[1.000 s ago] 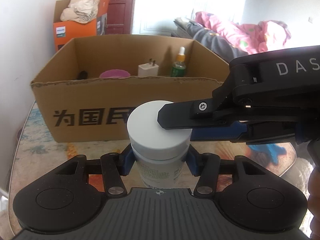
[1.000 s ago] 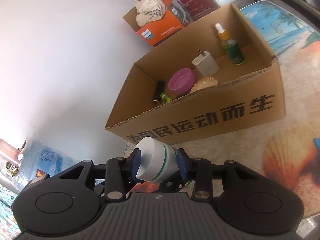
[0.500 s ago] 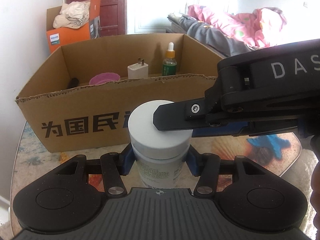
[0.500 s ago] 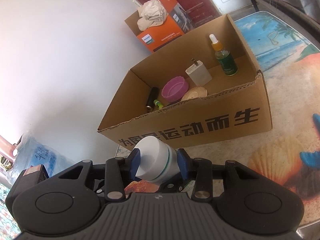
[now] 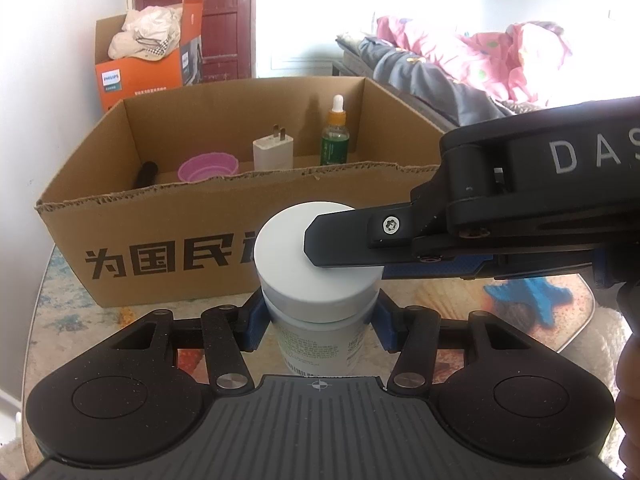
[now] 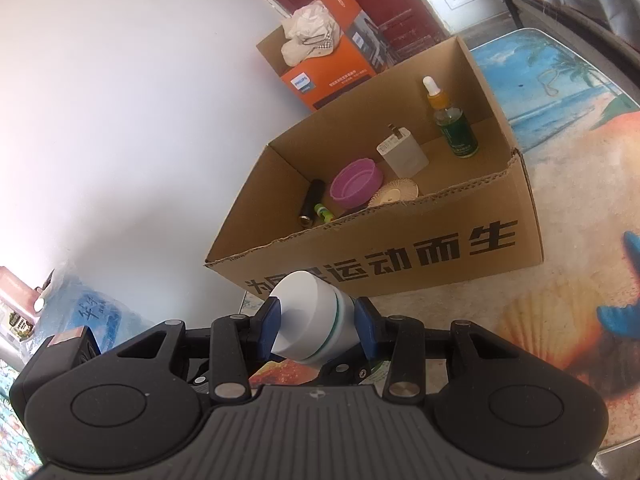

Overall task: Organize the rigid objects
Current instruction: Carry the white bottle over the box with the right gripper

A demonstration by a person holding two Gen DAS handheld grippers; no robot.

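Gripping one white jar from two sides, the left claw clenched its body while the right claw clenched its lid. It hung above the table, just before an open cardboard box.

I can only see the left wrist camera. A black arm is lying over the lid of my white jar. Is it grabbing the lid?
Observer: Yes. In the right wrist view, the right gripper has a blue pad pressed on each side of the white jar at its lid.
Kid: What is hiding behind the front of the box?
Observer: A round woven mat lies beside the pink bowl, low behind that front wall.
Kid: Anything else?
Observer: A small green tube lies next to the black stick.
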